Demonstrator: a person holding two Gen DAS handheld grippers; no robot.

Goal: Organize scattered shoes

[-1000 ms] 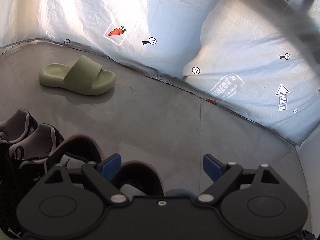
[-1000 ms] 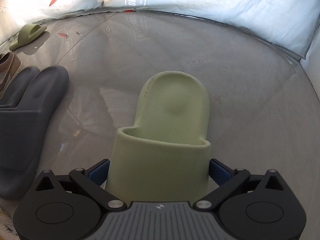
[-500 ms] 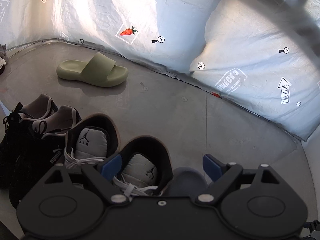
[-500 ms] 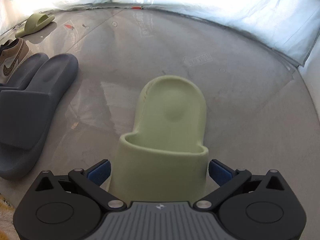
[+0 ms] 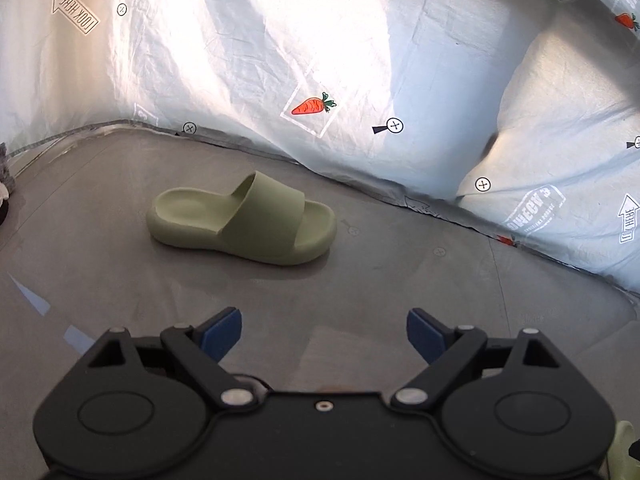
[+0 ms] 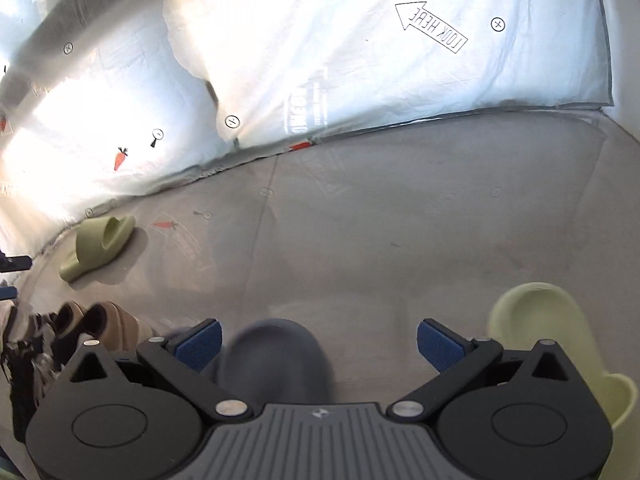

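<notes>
A green slide sandal (image 5: 244, 220) lies alone on the grey floor near the back sheet, ahead of my left gripper (image 5: 323, 334), which is open and empty. The same sandal shows far left in the right wrist view (image 6: 98, 246). My right gripper (image 6: 318, 344) is open and empty, above the toe of a dark grey slide (image 6: 276, 360). The matching green sandal (image 6: 560, 340) rests on the floor just right of the right gripper. Brown sneakers (image 6: 100, 324) stand in a row at the lower left.
A crinkled white sheet (image 5: 360, 60) with carrot and arrow prints rises behind the floor and bulges forward at the right (image 5: 560, 140). Dark shoes (image 6: 24, 364) sit at the far left edge of the right wrist view.
My right gripper has let go of the green sandal and swung left, over the grey slide. My left gripper has moved forward past the row of shoes towards the lone green sandal.
</notes>
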